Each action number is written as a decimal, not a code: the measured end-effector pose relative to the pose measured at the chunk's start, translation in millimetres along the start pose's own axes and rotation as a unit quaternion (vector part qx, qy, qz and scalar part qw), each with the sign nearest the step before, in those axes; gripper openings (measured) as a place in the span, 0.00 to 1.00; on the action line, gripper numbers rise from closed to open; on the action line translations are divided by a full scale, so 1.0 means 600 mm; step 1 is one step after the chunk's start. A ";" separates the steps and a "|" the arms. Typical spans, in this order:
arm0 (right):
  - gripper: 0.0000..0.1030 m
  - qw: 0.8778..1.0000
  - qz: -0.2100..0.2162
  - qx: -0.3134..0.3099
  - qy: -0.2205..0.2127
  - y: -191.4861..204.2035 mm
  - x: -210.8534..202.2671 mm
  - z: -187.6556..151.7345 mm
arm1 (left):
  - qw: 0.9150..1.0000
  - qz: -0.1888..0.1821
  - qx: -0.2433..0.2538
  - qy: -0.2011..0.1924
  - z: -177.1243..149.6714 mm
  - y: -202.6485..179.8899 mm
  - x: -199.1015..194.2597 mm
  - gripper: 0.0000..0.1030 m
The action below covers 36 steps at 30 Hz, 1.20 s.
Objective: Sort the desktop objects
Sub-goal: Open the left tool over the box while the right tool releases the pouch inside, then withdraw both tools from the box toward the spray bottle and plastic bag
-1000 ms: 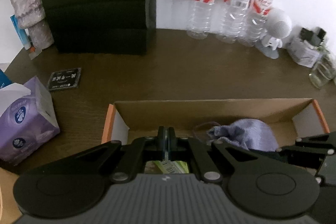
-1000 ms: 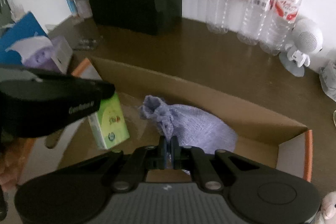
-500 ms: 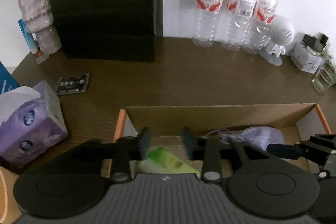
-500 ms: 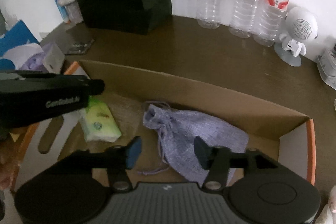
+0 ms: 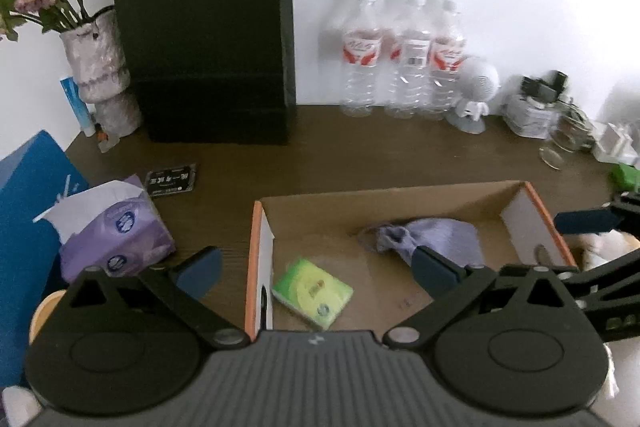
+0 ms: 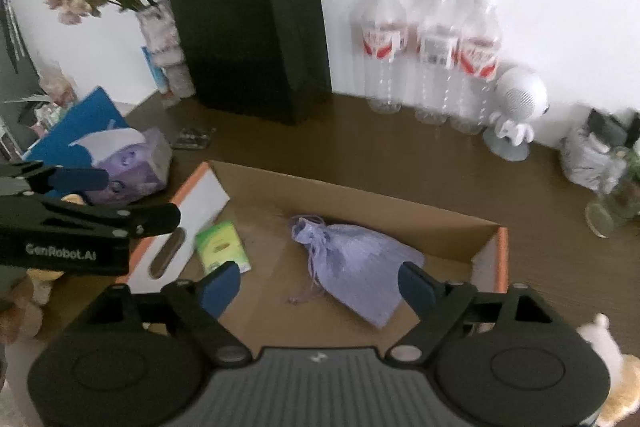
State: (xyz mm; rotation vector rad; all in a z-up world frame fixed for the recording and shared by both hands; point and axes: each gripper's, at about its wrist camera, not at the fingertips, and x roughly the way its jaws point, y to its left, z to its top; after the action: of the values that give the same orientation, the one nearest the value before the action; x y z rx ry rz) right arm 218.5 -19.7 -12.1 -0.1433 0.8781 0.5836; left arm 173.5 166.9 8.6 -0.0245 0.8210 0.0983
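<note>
Both your tongs hang spread and empty over the cardboard box [image 5: 400,199].
Your left gripper [image 5: 316,269] and right gripper [image 6: 320,285] grip nothing; the green tissue pack [image 5: 313,293] and lilac drawstring pouch [image 6: 360,267] lie apart inside.

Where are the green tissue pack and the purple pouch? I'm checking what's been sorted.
green tissue pack [image 5: 313,287], left wrist view, middle of its top face.
purple pouch [image 6: 356,263], right wrist view, middle of the cloth body.
</note>
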 end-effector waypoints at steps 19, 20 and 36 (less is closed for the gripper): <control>0.96 0.997 -0.044 0.058 -0.009 -0.041 -0.280 -0.177 | 0.994 -0.054 -0.061 0.067 -0.117 -0.053 -0.145 1.00; 0.97 0.997 -0.047 0.068 -0.006 -0.046 -0.283 -0.188 | 0.994 -0.057 -0.061 0.074 -0.124 -0.057 -0.146 1.00; 0.99 0.981 -0.126 0.147 0.012 -0.167 -0.296 -0.341 | 0.981 -0.146 0.039 0.118 -0.156 -0.232 -0.102 1.00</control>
State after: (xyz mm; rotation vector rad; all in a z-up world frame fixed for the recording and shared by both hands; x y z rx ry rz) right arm 44.5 -250.1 -20.0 0.0080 0.9433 0.2124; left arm 77.3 18.0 -12.3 -0.0840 1.0488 -0.2184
